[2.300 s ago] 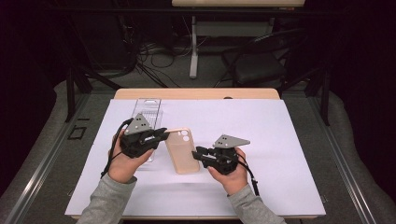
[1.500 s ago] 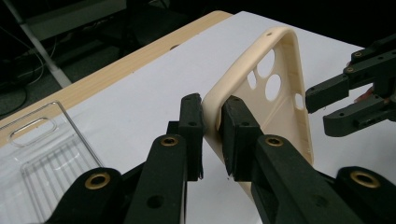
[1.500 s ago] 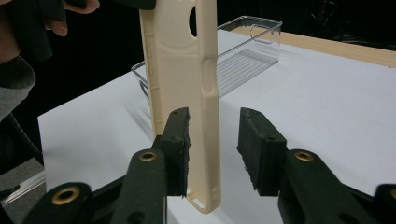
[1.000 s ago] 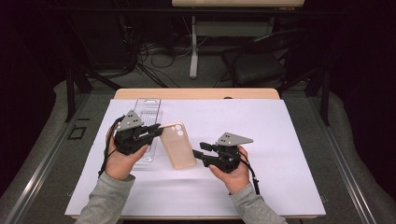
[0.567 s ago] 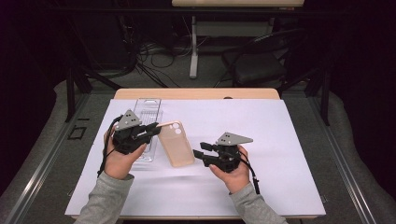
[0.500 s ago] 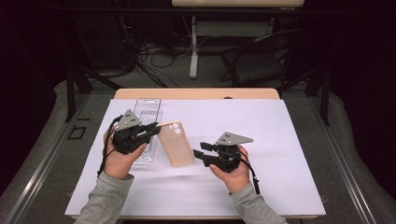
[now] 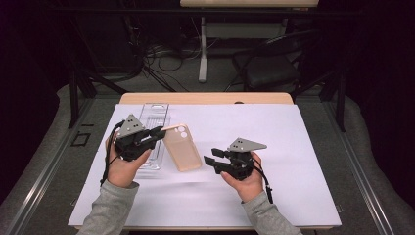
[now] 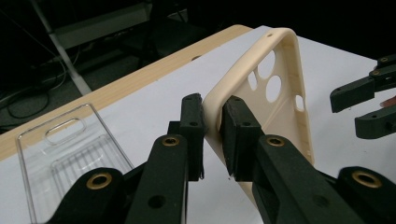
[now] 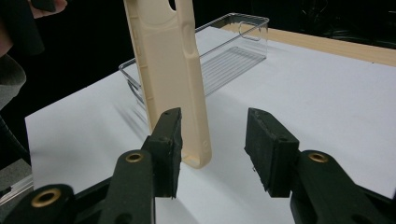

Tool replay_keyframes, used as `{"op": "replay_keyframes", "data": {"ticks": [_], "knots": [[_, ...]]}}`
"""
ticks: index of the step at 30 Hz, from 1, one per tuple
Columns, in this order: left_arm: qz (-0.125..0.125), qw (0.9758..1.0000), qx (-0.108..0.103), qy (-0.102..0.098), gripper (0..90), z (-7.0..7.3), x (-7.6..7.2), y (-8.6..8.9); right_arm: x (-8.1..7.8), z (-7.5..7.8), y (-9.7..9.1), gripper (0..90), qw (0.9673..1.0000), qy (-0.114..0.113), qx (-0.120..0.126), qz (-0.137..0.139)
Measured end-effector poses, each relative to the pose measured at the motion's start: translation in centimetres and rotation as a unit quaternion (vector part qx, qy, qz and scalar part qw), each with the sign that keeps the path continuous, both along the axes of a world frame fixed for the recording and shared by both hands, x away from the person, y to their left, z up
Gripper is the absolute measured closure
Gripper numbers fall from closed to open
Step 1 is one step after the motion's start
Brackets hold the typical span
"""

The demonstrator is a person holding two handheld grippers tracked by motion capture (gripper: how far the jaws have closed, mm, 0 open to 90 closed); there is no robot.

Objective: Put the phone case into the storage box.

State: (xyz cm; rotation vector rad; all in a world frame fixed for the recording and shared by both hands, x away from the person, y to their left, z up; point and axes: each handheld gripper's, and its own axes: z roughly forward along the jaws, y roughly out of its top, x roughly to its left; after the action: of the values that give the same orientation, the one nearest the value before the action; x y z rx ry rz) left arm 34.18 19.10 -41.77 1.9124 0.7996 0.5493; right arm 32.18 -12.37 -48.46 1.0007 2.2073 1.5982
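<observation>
A beige phone case (image 7: 182, 149) is tipped up on its lower end on the white sheet (image 7: 293, 142). My left gripper (image 7: 160, 131) is shut on the case's side rim near the camera holes. In the left gripper view both pads of the left gripper (image 8: 212, 126) press that rim of the case (image 8: 280, 93). My right gripper (image 7: 209, 161) stands open just right of the case's lower end. In the right gripper view the case (image 9: 173, 70) rises just beyond the left jaw of the right gripper (image 9: 212, 140), and nothing sits between the pads.
A clear plastic tray (image 7: 154, 108) lies on the sheet behind and under the left hand; the tray (image 9: 233, 46) is just past the case. The wooden table edge (image 7: 205, 98) runs along the far side. Dark floor with cables and stands lies beyond.
Since the earliest frame the left gripper has drawn left with the case and raised its camera end off the sheet. Over the last second neither hand has visibly moved.
</observation>
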Motion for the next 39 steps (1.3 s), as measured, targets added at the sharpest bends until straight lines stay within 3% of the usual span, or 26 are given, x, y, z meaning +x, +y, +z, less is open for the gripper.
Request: {"op": "replay_keyframes", "data": {"ticks": [15, 20, 26, 39], "knots": [[0.010, 0.9999, -0.012, 0.006, 79.2, 0.1, 0.2, 0.8, -0.2, 0.4, -0.8, 51.3, 0.9998, -0.010, -0.014, -0.014], [0.012, 0.9997, -0.023, 0.004, 79.1, 0.0, 0.3, 1.0, -0.7, 0.6, -1.2, 48.8, 0.9989, -0.018, -0.038, -0.021], [0.021, 0.9996, -0.020, -0.002, 79.1, -0.3, 0.7, 1.1, -1.1, 0.5, -1.6, 48.8, 0.9975, -0.024, -0.064, -0.019], [0.022, 0.9996, -0.018, -0.004, 79.1, -0.1, 2.0, 0.9, -1.8, -0.1, -3.5, 50.7, 0.9963, -0.021, -0.079, -0.026]]}}
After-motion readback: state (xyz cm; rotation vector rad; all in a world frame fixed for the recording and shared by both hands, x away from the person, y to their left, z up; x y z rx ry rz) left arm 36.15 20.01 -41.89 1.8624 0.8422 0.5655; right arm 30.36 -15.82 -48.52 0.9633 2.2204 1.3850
